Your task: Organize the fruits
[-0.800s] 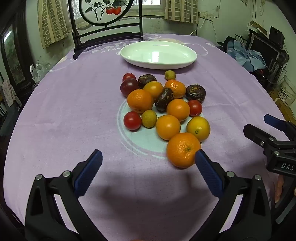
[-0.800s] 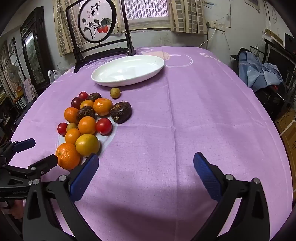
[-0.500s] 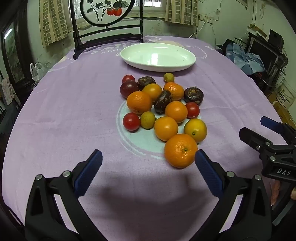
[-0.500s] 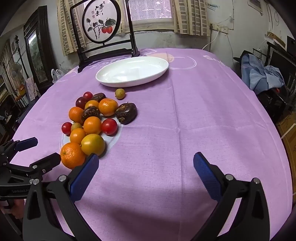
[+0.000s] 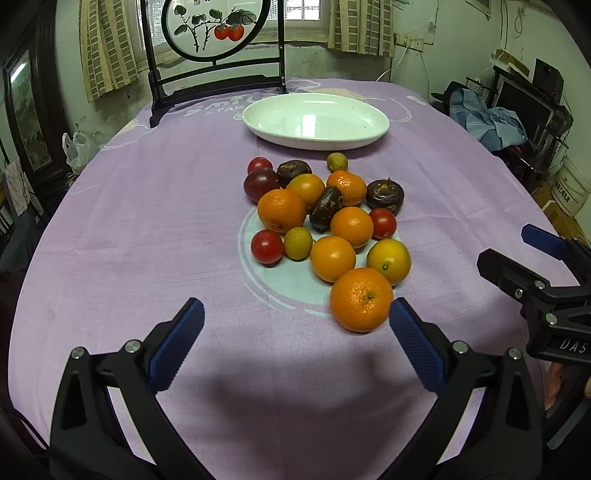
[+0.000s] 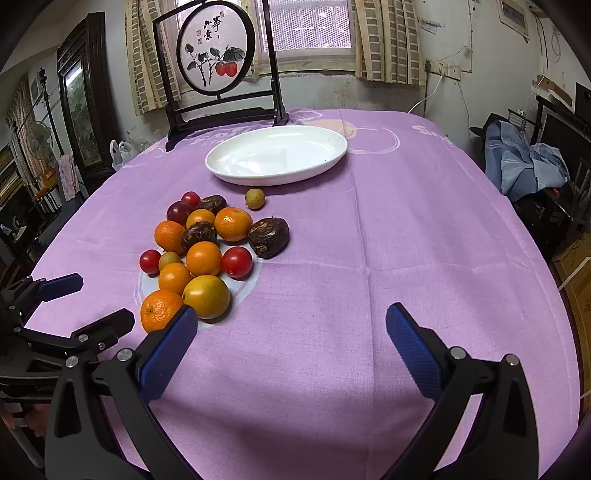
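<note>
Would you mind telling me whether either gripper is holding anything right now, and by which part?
Nothing is held. The left gripper and right gripper are both open above the cloth, with the nearest orange untouched.

Curtained window [image 6: 310,26]; dark wooden cabinet [image 6: 79,99]

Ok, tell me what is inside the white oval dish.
Nothing: the white oval dish shows only its glossy bare bottom with window glare. All the fruit lies on the purple tablecloth in front of it. The dish's near wall hides a thin strip of its floor.
</note>
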